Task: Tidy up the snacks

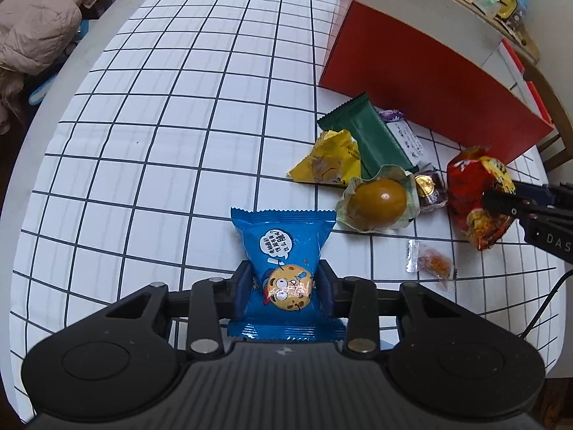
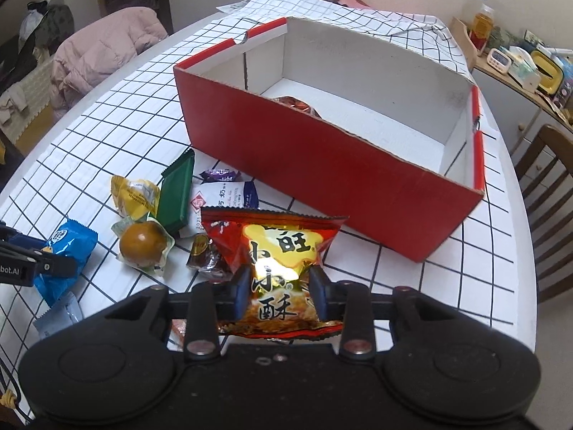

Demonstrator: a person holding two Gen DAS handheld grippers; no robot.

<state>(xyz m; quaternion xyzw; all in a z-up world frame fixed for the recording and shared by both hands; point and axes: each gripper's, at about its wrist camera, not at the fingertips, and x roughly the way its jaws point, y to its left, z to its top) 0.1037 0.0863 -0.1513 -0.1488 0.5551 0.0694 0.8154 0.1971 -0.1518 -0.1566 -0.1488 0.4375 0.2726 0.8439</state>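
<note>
My left gripper (image 1: 284, 288) is shut on a blue cookie packet (image 1: 283, 247), held just above the checked tablecloth; the packet also shows in the right wrist view (image 2: 68, 247). My right gripper (image 2: 279, 288) is shut on a red and yellow snack bag (image 2: 275, 251), in front of the red cardboard box (image 2: 322, 165). The bag also shows in the left wrist view (image 1: 472, 193). The box is open on top, white inside, with one reddish wrapped snack (image 2: 295, 104) in it.
A pile of snacks lies left of the box: a yellow packet (image 2: 134, 193), a green bar (image 2: 175, 193), a packed brown egg (image 2: 141, 245), a white packet (image 2: 218, 204), a dark candy (image 2: 207, 258). A small clear sachet (image 1: 429, 263) lies nearer. A chair (image 2: 548, 186) stands right.
</note>
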